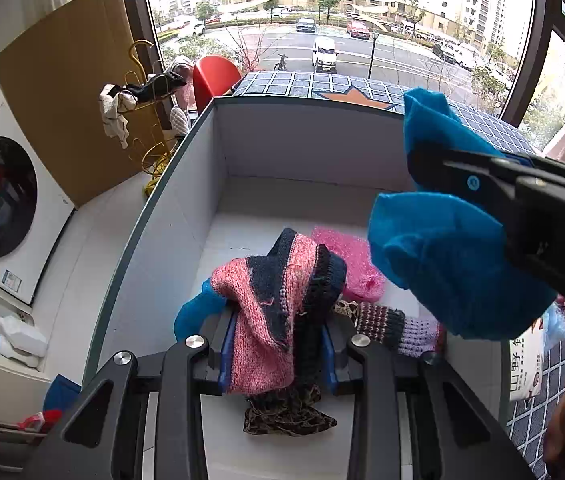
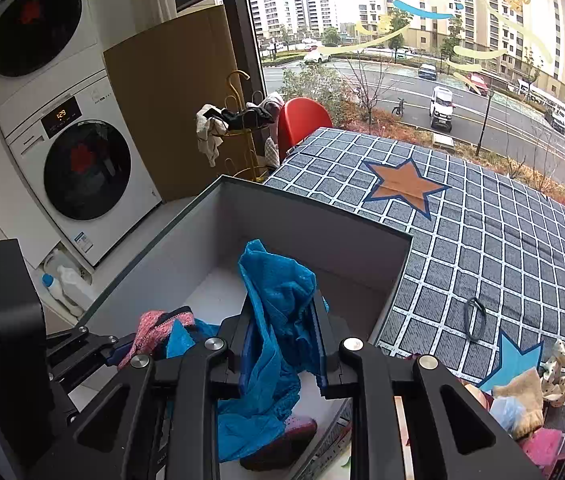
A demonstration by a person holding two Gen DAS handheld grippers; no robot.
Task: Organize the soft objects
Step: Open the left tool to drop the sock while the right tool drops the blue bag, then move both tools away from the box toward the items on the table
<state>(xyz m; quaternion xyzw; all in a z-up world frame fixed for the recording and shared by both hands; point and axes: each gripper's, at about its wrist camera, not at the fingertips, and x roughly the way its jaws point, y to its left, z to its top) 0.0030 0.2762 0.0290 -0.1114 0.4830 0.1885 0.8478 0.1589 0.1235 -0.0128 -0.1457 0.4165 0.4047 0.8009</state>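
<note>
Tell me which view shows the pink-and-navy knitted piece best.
The left wrist view: the pink-and-navy knitted piece fills the centre, clamped between the left tongs over the grey box. The right wrist view catches only a pink edge beside the blue cloth.

Daylight fills a laundry corner: stacked washing machines (image 2: 82, 168) beside a cardboard sheet (image 2: 178, 112), a large window (image 2: 422, 40) overlooking street and apartment towers.
</note>
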